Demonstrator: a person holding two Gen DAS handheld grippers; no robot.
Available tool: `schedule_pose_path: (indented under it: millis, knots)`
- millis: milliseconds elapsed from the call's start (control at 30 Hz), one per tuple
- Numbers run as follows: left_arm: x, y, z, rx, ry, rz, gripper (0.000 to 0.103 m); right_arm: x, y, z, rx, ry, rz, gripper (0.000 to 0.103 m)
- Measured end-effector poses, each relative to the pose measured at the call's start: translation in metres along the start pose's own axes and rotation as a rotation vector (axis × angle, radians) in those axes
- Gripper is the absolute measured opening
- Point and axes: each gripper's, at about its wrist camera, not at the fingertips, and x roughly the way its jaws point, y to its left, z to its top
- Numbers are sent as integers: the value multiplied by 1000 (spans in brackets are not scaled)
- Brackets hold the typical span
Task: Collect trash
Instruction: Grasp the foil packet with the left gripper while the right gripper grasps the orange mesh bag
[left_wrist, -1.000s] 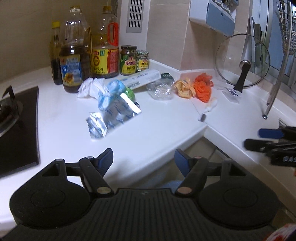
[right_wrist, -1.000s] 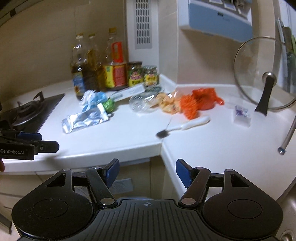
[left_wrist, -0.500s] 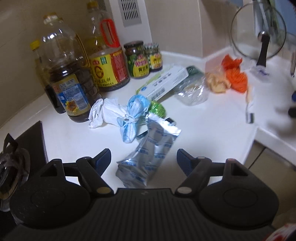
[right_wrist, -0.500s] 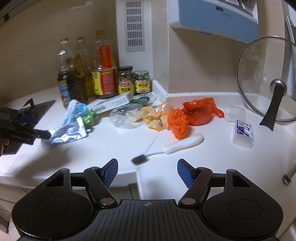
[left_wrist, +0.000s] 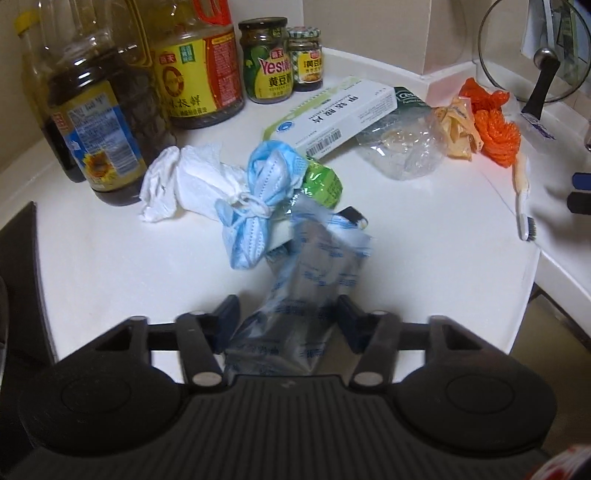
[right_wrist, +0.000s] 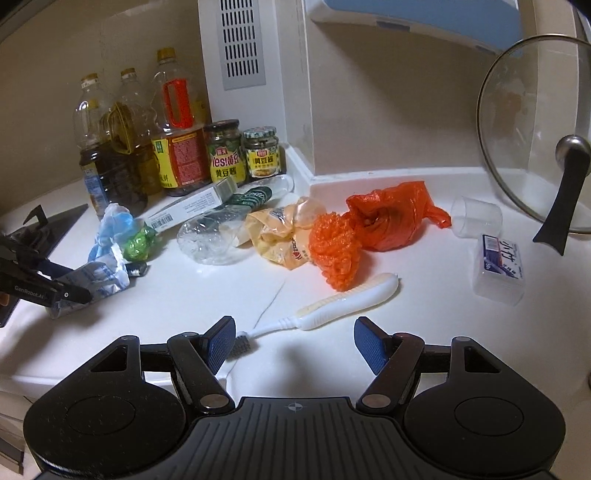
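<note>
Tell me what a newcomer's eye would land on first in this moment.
Probably the bright orange plastic bag and orange mesh scrubber mid-counter, amid crumpled litter. Next, the silver foil pouch between the left gripper's jaws, which have just been closing around it. The white toothbrush lies just ahead of the open right gripper.

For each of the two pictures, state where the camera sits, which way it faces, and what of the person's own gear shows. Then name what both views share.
Left wrist: rides the left gripper, tilted down over the counter at the silver foil packet between its closing jaws; the right gripper's tips show at the right edge.
Right wrist: rides the right gripper, open, facing the corner wall over the toothbrush; the left gripper shows at the left.
Shared: packet, toothbrush, blue mask, jars, glass lid.
</note>
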Motion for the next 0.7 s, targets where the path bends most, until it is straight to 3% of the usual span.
schedule_pose_path:
  millis: [200, 367, 700]
  knots:
    - [-10, -5, 6, -9, -15, -6, 26, 8, -4, 6, 4, -4, -7, 71]
    - [-19, -17, 6, 9, -29, 9, 22, 17, -11, 18, 16, -22, -21, 71]
    - [-52, -40, 9, -82, -110, -6, 22, 55, -27, 48, -11, -47, -74, 71]
